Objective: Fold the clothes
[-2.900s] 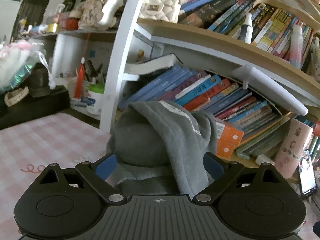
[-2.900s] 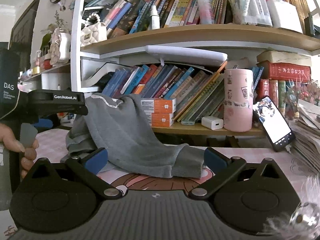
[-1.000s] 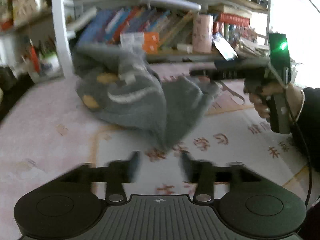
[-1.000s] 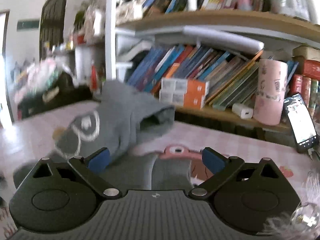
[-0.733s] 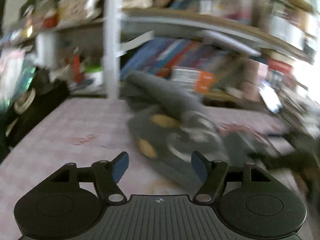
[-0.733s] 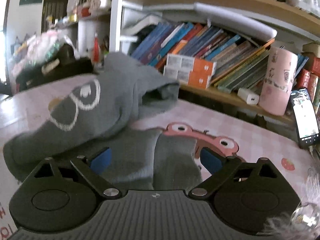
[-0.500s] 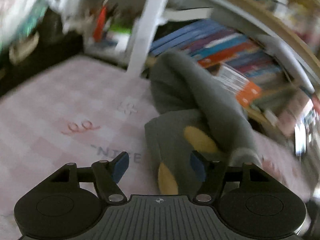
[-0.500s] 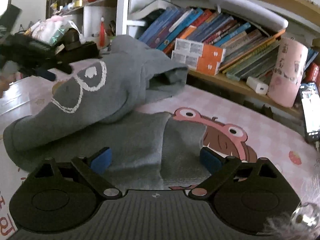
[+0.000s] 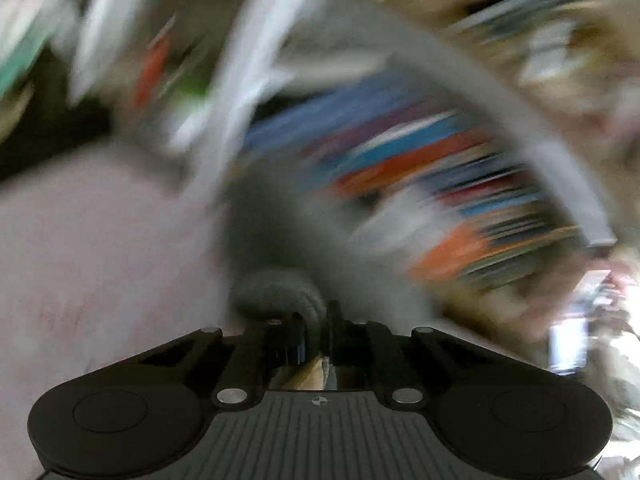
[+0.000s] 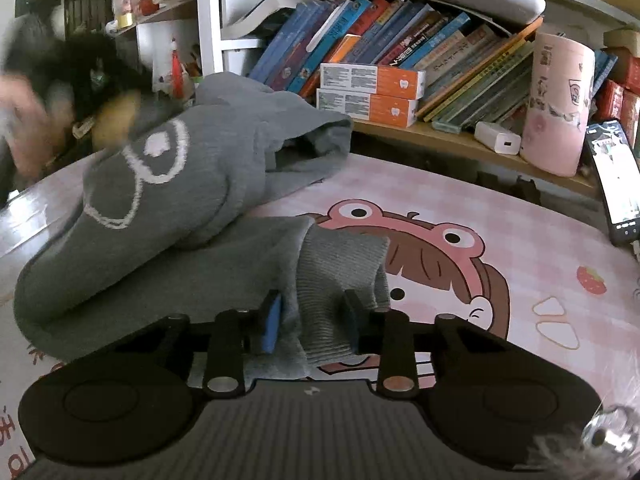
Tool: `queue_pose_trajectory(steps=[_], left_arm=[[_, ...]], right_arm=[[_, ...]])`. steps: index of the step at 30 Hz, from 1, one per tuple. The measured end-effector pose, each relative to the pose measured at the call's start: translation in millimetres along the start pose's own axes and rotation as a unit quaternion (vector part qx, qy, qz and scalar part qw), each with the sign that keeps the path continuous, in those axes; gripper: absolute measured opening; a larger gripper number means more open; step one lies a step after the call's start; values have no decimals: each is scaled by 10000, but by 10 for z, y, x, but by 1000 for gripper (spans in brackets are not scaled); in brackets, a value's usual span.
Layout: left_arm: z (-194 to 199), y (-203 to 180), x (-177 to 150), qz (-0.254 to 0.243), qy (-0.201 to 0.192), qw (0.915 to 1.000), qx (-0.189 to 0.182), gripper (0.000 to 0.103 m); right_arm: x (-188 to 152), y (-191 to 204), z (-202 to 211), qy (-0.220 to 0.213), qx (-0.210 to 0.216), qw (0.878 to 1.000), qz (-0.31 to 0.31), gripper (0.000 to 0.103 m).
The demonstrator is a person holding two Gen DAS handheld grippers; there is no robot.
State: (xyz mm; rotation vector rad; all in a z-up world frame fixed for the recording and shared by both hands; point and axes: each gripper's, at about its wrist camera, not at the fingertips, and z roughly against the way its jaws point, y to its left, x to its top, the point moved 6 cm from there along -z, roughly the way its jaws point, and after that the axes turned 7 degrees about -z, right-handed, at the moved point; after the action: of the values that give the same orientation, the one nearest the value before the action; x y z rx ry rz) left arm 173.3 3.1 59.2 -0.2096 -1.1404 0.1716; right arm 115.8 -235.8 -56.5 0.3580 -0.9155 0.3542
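A grey sweatshirt with a white cartoon face lies bunched on the pink cartoon table mat. My right gripper has its jaws closed most of the way around the ribbed grey sleeve cuff at the garment's near end. The left wrist view is heavily blurred; my left gripper is shut on a roll of the grey fabric. The left gripper and hand show as a blur in the right wrist view at the far left, at the sweatshirt's far end.
A bookshelf with slanted books runs along the back. Two orange and white boxes, a pink cup, a white charger and a phone stand at the shelf's base.
My left gripper has closed on the sweatshirt's far end and is moving fast. My right gripper has moved forward and closed in on the sleeve cuff.
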Motion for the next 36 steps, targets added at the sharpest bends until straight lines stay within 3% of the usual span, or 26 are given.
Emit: queue_pose_trajectory(steps=[2, 4, 8, 10, 13, 16, 19, 23, 28, 36], left_arm=[[384, -346, 273, -641, -710, 9954, -109, 8], [814, -413, 433, -866, -1283, 9879, 79, 8], [1499, 196, 351, -538, -1840, 9751, 1114, 8], [1706, 654, 117, -325, -1698, 9693, 1748, 8], [1782, 1417, -520, 395, -501, 9688, 2397, 9], [1900, 1827, -1011, 1114, -18, 9646, 2389, 9], [1987, 1915, -1151, 1279, -123, 9666, 2216, 10], [1903, 1858, -1107, 1198, -226, 9729, 1967, 12], [1743, 1823, -1144, 1079, -179, 9805, 1635, 14], [1588, 1401, -1317, 324, 225, 9966, 729, 20]], right_arm=[[3, -7, 4, -8, 27, 10000, -40, 26], [7, -11, 9, -15, 41, 10000, -62, 25], [4, 12, 11, -9, 70, 10000, -38, 23], [-1, 30, 11, -1, 92, 10000, -11, 23], [-10, 65, 11, 10, 125, 9999, 55, 23], [-18, 89, 14, 7, 135, 9998, 116, 23], [-31, 107, 19, 5, 127, 9998, 169, 22], [-132, 117, 151, -2, -27, 9998, 199, 21], [-408, 65, 614, 111, -373, 9991, 169, 20], [-949, -30, 1476, 789, -994, 9916, 252, 19]])
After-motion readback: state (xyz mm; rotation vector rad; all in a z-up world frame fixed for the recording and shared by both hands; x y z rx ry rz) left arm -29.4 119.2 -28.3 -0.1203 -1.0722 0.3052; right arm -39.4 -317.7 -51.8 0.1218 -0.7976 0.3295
